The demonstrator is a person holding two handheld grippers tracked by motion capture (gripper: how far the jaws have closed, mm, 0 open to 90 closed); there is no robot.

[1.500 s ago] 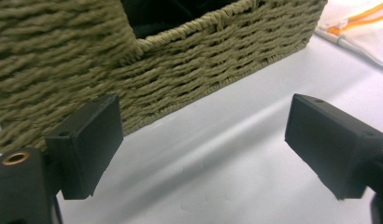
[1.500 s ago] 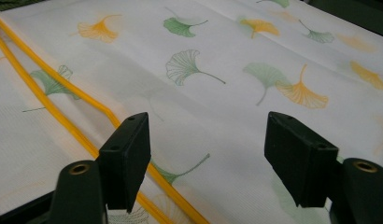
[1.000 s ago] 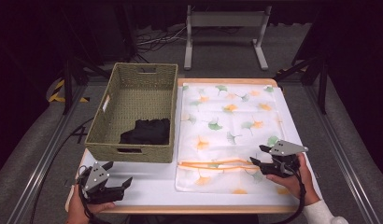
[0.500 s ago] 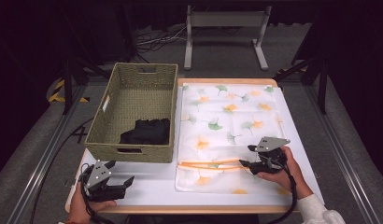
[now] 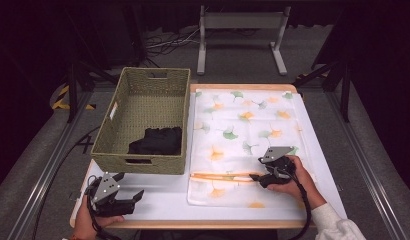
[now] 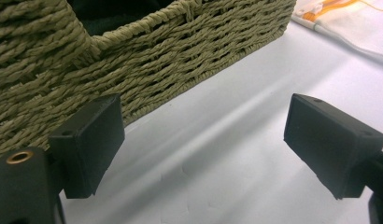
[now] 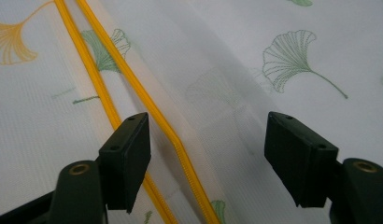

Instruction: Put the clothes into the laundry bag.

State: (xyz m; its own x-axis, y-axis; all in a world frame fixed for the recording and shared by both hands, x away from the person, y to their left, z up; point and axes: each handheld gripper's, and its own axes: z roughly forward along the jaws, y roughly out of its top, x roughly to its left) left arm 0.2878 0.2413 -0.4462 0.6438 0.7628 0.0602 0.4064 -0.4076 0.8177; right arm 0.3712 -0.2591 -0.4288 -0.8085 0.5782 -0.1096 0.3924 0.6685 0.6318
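One woven basket (image 5: pixel 143 115), one dark bundle of cloth (image 5: pixel 157 141) inside it, one white mesh bag (image 5: pixel 248 135) printed with ginkgo leaves, and two hand-held grippers on one white table (image 5: pixel 163 187).

At the left, the left gripper (image 5: pixel 133 196) hovers low over the bare near-left corner of the table, close to the table's front edge. Its jaws stand wide apart with nothing between them, and in the left gripper view the basket's near wall (image 6: pixel 147 51) rises just beyond them. A strip of open white surface runs from there to the right, up to the bag's near-left corner.

The basket fills the left half of the table, its right side just beside the bag's left edge. The dark cloth lies in its near-right part.

The bag lies flat across the right half, its far edge near the table's far edge. Two orange zipper lines (image 7: pixel 133 100) cross it near the front. The right gripper (image 5: pixel 257 177) sits low over them; its jaws have just been opening and stand wide, with the zipper (image 5: pixel 223 175) running between them ungripped.
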